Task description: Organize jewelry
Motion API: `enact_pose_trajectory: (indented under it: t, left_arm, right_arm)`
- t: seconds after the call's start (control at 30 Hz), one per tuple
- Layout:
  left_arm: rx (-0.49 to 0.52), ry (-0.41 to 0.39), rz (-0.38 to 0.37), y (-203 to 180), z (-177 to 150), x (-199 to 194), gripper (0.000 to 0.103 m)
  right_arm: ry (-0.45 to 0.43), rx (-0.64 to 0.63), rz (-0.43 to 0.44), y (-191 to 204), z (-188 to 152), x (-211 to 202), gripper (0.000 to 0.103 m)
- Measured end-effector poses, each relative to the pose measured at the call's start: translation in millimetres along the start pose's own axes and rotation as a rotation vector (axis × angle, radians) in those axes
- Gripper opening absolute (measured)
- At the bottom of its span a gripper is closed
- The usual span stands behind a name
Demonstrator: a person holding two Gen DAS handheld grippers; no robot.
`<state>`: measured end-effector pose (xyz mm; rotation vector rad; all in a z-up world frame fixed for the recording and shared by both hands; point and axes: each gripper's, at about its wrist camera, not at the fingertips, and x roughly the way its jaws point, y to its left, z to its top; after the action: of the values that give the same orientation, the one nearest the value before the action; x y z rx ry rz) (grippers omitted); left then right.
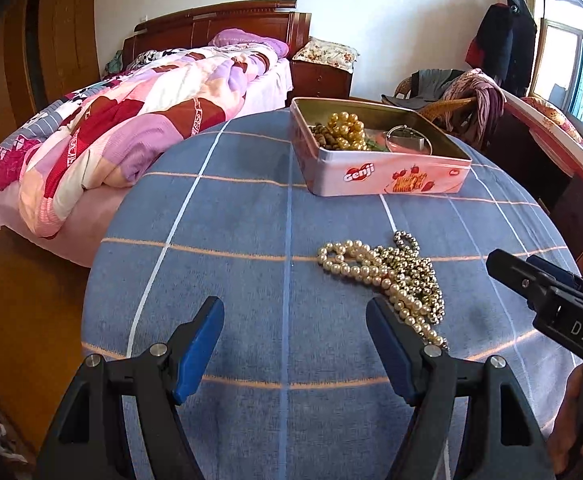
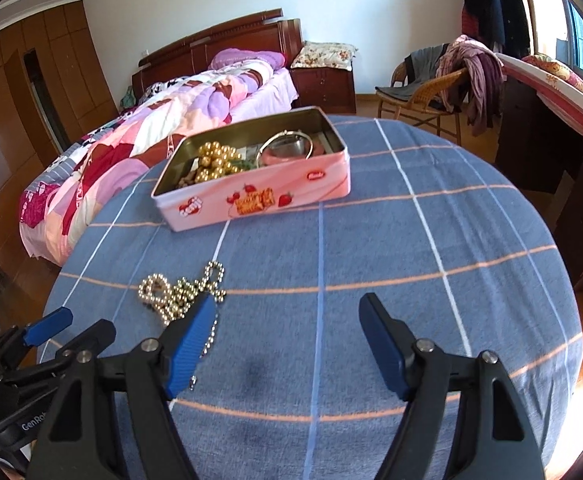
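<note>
A pink biscuit tin [image 1: 387,178] [image 2: 291,196] stands open on the blue checked cloth. It holds gold beads [image 1: 345,130] [image 2: 215,160], a silver bangle [image 1: 407,138] [image 2: 287,146] and darker beads. A pearl necklace [image 1: 365,270] and a silver bead chain [image 1: 415,272] lie tangled on the cloth; they also show in the right wrist view [image 2: 175,294]. My left gripper [image 1: 295,316] is open and empty, just left of the necklaces. My right gripper [image 2: 287,312] is open and empty, its left finger partly covering the chain.
The table [image 1: 251,220] is round, with its edges falling away on all sides. A bed with a patchwork quilt [image 1: 131,128] stands beyond it at the left. A wicker chair with clothes [image 2: 431,84] and a desk [image 2: 531,128] stand at the right.
</note>
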<state>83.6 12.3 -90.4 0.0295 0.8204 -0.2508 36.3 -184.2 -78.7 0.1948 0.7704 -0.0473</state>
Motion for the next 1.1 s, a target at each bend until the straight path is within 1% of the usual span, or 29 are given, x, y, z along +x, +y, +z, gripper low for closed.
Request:
enact_pose_trajectory:
  t: [0.17,0.43,0.47,0.53,0.63,0.73,0.83,0.87,0.93,0.97,1.0,1.03,1.1]
  left_arm:
    - [-0.007,0.018,0.015,2,0,5,0.074]
    - [0.003,0.035,0.059,4,0,8,0.074]
    - [0.005,0.036,0.065,5,0,8,0.074]
    - [0.008,0.036,0.075,6,0,8,0.074]
    - [0.001,0.037,0.085,9,0,7,0.074]
    - [-0.008,0.040,0.088,13,0,7,0.074]
    - [-0.022,0.044,0.082,16,0,7,0.074]
    - [-0.023,0.045,0.079,16,0,7,0.074]
    - [-0.022,0.044,0.078,15,0,7,0.074]
    - [-0.023,0.045,0.077,16,0,7,0.074]
    - [-0.025,0.046,0.075,16,0,7,0.074]
    - [-0.027,0.047,0.070,16,0,6,0.074]
    - [-0.031,0.047,0.061,16,0,6,0.074]
  right_arm:
    - [0.021,-0.004,0.015,4,-3,4,0.075]
    - [0.058,-0.068,0.070,28,1,15,0.075]
    - [0.063,-0.076,0.071,31,2,18,0.074]
    - [0.076,-0.102,0.071,39,3,24,0.067]
    - [0.112,-0.117,0.079,47,4,35,0.061]
    - [0.156,-0.112,0.098,50,3,45,0.059]
    - [0.163,-0.132,0.097,52,4,46,0.058]
    - [0.164,-0.140,0.101,52,4,46,0.056]
    - [0.172,-0.133,0.136,49,3,44,0.034]
    - [0.180,-0.124,0.149,49,3,44,0.031]
    - [0.191,-0.117,0.153,46,4,44,0.020]
    - [0.196,-0.120,0.135,45,3,45,0.016]
    - [0.190,-0.104,0.140,40,3,44,0.015]
